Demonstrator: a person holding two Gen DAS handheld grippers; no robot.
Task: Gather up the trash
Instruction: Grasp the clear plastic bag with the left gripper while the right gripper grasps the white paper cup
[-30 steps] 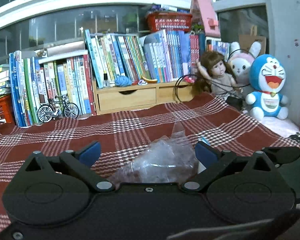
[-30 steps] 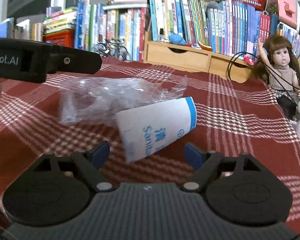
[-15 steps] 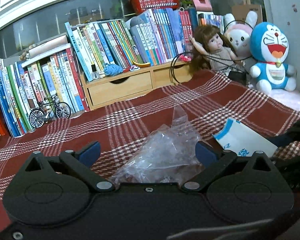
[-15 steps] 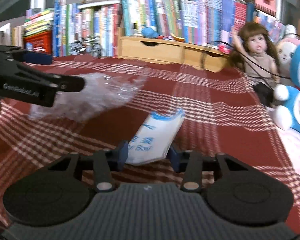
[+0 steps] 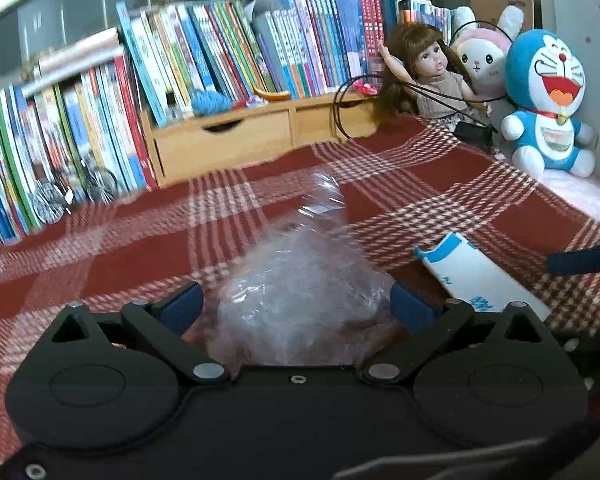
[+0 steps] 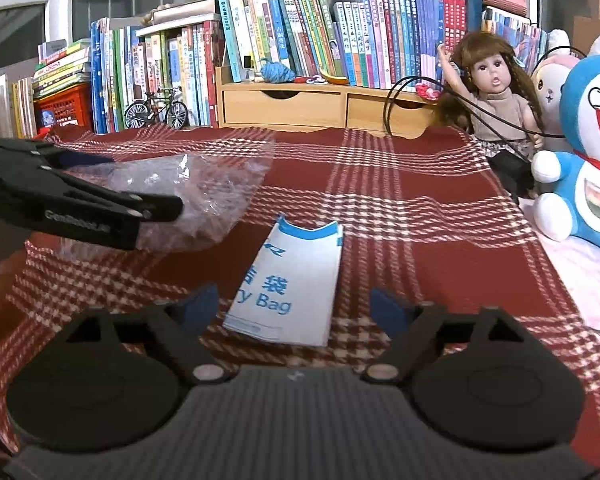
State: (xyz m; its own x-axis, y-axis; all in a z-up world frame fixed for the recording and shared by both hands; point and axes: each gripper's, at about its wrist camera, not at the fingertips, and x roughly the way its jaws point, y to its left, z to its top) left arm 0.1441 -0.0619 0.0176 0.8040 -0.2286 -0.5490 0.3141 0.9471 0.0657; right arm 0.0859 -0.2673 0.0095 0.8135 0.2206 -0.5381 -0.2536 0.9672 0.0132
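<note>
A crumpled clear plastic bag (image 5: 300,280) lies on the red checked tablecloth (image 6: 420,220). My left gripper (image 5: 296,300) straddles it, jaws wide and closing; the blue pads do not press it. In the right wrist view the left gripper (image 6: 156,208) reaches in from the left over the plastic bag (image 6: 204,188). A flat white and blue paper bag (image 6: 292,276) lies on the cloth between the fingers of my right gripper (image 6: 294,304), whose jaws are opening and clear of it. The left wrist view shows the paper bag (image 5: 476,280) at right, with a right gripper fingertip (image 5: 580,262) beside it.
Rows of books (image 6: 300,28) and a wooden drawer unit (image 6: 320,106) line the back. A doll (image 6: 496,96), a rabbit plush (image 5: 484,60) and a blue cat plush (image 6: 596,152) sit at the right. A model bicycle (image 6: 156,110) and a red crate (image 6: 66,108) stand at back left.
My right gripper closed on the paper bag, then opened wide; the bag now lies flat between its fingers. My left gripper has come lower and further over the plastic bag.
</note>
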